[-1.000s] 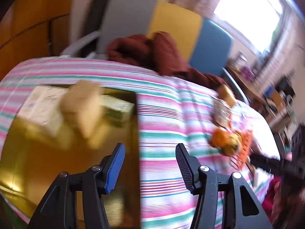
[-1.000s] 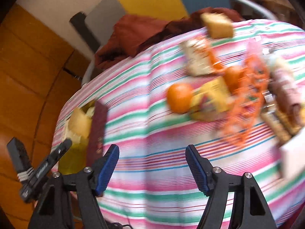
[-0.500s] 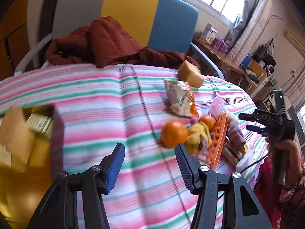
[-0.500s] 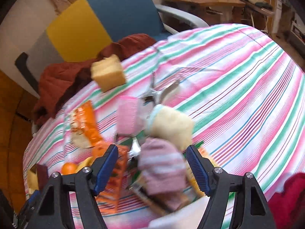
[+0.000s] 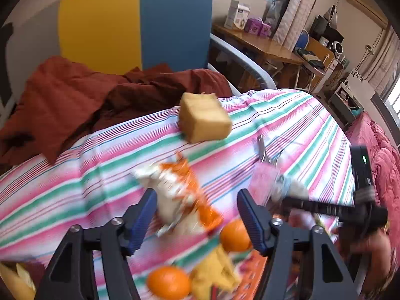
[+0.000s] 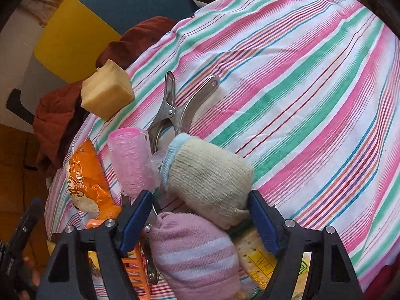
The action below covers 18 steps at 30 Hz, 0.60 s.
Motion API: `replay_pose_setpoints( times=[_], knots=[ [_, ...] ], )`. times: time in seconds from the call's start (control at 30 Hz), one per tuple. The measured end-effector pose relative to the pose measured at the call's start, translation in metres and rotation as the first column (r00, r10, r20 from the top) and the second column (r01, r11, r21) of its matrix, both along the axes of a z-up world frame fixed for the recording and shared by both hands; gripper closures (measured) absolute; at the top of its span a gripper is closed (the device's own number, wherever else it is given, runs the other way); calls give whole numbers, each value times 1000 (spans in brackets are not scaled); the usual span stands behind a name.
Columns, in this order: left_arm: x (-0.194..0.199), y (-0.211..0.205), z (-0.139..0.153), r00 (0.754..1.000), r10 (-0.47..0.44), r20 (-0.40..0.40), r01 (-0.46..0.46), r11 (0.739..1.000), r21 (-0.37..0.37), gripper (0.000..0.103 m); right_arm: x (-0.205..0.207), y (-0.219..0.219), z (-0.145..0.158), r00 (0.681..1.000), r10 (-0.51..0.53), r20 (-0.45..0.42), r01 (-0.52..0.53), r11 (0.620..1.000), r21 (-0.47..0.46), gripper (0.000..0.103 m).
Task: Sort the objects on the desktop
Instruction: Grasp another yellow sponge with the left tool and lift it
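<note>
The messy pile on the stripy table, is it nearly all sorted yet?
Not nearly. Nothing in view looks sorted yet. Both grippers are empty: the left gripper is open over the orange snack bag, and the right gripper is open around the cream sock roll, not squeezing it. Left to sort: the sponge block, metal clip, pink roller, pink sock and oranges.

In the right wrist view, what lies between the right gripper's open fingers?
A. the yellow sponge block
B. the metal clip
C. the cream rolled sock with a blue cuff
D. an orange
C: the cream rolled sock sits between the fingertips of the right gripper, on top of the pink striped sock; the jaws stand open, not pressing it.
</note>
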<state>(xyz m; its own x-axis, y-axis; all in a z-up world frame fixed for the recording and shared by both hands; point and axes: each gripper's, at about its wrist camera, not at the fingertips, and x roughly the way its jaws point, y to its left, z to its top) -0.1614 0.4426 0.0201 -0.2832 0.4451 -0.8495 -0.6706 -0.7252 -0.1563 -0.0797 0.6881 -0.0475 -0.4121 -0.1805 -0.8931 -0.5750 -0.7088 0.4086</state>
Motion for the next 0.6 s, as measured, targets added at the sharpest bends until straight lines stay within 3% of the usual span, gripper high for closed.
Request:
replay_pose_setpoints(
  times=[0.1,0.2,0.47,0.6],
  knots=[
    [-21,45,-9,1000,-10,-23,9,999,-43,27,3,6,-1,1000,-20,3,20,999,-33,19],
    [-45,80,-24,1000,2,7,-1,997,-80,23,8,12,-1,999,-48,-2,48,997,-59,18],
    [-88,136,-46,999,42,18,-39,987,-154,20,15,17,4,996,-88,-11,87,994,-64,15],
    [-98,152,-56,997,75,15,-72,983,-169,9,17,15,1,997,-82,1,82,995,-58,14]
  ],
)
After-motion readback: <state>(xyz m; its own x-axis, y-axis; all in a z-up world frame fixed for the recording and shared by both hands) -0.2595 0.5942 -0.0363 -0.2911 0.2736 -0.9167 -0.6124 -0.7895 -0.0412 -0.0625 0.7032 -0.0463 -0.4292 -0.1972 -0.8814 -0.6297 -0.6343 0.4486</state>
